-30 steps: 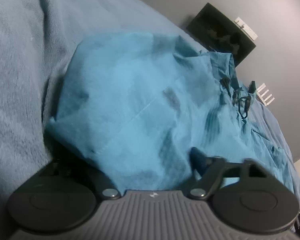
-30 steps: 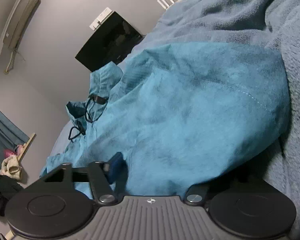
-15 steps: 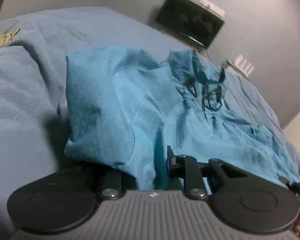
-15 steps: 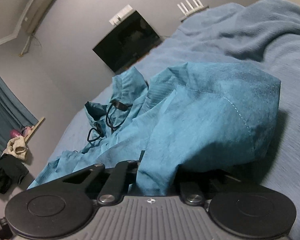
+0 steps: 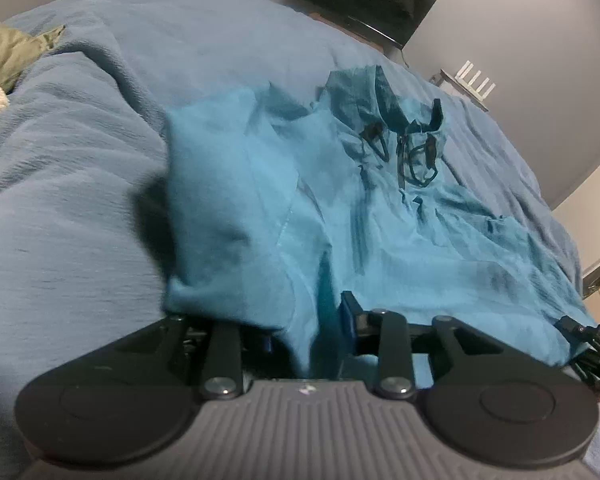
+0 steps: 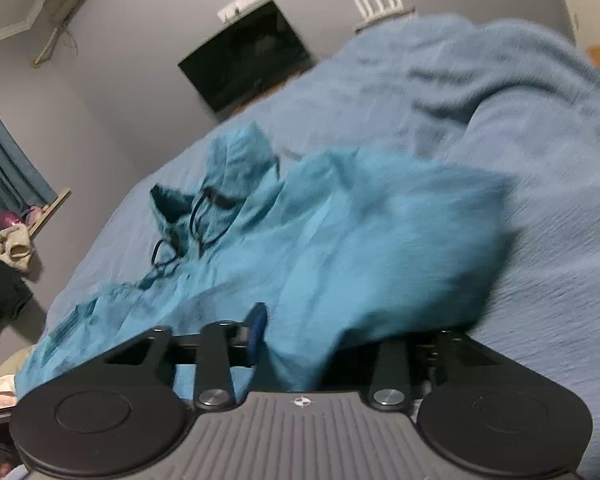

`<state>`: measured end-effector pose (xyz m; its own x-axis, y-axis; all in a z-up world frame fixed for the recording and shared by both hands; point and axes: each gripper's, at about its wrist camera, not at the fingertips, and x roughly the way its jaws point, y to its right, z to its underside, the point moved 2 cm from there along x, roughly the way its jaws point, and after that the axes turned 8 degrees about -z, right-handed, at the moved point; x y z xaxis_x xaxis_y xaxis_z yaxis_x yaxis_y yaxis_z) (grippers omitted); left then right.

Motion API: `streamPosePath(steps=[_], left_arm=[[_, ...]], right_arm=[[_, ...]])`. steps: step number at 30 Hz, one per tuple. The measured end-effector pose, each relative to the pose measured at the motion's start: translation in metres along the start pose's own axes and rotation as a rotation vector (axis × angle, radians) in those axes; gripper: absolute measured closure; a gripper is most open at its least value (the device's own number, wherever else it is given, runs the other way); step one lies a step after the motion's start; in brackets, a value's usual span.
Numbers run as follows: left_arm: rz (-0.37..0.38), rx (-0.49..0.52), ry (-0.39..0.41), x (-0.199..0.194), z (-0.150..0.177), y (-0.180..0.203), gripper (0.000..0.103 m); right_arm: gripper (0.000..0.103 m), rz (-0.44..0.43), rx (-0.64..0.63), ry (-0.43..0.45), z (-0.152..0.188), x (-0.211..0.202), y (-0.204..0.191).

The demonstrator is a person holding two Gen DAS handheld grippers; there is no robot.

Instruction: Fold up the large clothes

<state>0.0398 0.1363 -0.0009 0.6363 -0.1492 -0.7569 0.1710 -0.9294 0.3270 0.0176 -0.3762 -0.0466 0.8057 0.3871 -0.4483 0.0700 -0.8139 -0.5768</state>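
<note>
Both grippers, left (image 5: 308, 336) and right (image 6: 320, 340), have lifted away, jaws just reopening partway, teal garment (image 5: 380, 220) fabric draped loosely between them on the bed (image 5: 80, 200).

— How many garments are on the bed (image 5: 112, 184)?

— One: a single teal hooded jacket (image 5: 384, 216). One blue blanket covers the bed itself.

— And the tongs?

— Two sets. One left tongs (image 5: 312, 336) and one right tongs (image 6: 320, 340), each with two fingers.

— Anything on the wall?

— One dark screen (image 6: 246, 56), with one white router (image 6: 378, 2) nearby; I count four antennas on it.

— Other cloth?

— One olive piece (image 5: 8, 54) at the bed's edge, and one curtain (image 6: 4, 160).
</note>
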Motion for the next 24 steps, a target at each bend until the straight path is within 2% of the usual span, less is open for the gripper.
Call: streamPosePath(steps=[3, 5, 6, 8, 10, 12, 13, 16, 18, 21, 24], left_arm=[[0.004, -0.029, 0.001, -0.022, 0.003, -0.019, 0.072], [-0.054, -0.024, 0.035, -0.044, 0.005, -0.029, 0.071], [-0.075, -0.022, 0.060, -0.055, 0.005, -0.035, 0.068], [-0.166, -0.005, 0.141, -0.075, 0.003, -0.041, 0.051], [-0.238, 0.038, 0.224, -0.091, -0.002, -0.040, 0.045], [-0.215, 0.081, 0.262, -0.097, -0.007, -0.029, 0.042], [-0.174, 0.096, 0.268, -0.096, -0.010, -0.021, 0.040], [-0.061, 0.138, 0.252, -0.080, -0.013, 0.008, 0.040], [-0.002, 0.173, 0.235, -0.058, -0.013, 0.031, 0.040], [0.005, 0.231, 0.177, -0.020, -0.005, 0.052, 0.040], [-0.058, 0.297, 0.107, 0.015, 0.008, 0.059, 0.040]], right_arm=[[0.055, -0.001, 0.014, 0.017, 0.005, -0.027, 0.014], [0.055, 0.006, 0.030, 0.028, 0.008, -0.046, 0.025], [0.055, 0.018, 0.031, 0.044, 0.009, -0.056, 0.030], [0.042, 0.091, 0.000, 0.108, 0.004, -0.076, 0.035], [0.035, 0.154, -0.070, 0.206, -0.003, -0.101, 0.034], [0.034, 0.196, -0.165, 0.261, -0.012, -0.112, 0.025], [0.034, 0.195, -0.213, 0.271, -0.015, -0.114, 0.020], [0.034, 0.158, -0.389, 0.234, -0.017, -0.101, -0.007], [0.037, 0.123, -0.502, 0.174, -0.011, -0.080, -0.026], [0.041, 0.116, -0.624, 0.084, 0.003, -0.042, -0.039], [0.043, 0.163, -0.627, -0.039, 0.013, -0.011, -0.029]])
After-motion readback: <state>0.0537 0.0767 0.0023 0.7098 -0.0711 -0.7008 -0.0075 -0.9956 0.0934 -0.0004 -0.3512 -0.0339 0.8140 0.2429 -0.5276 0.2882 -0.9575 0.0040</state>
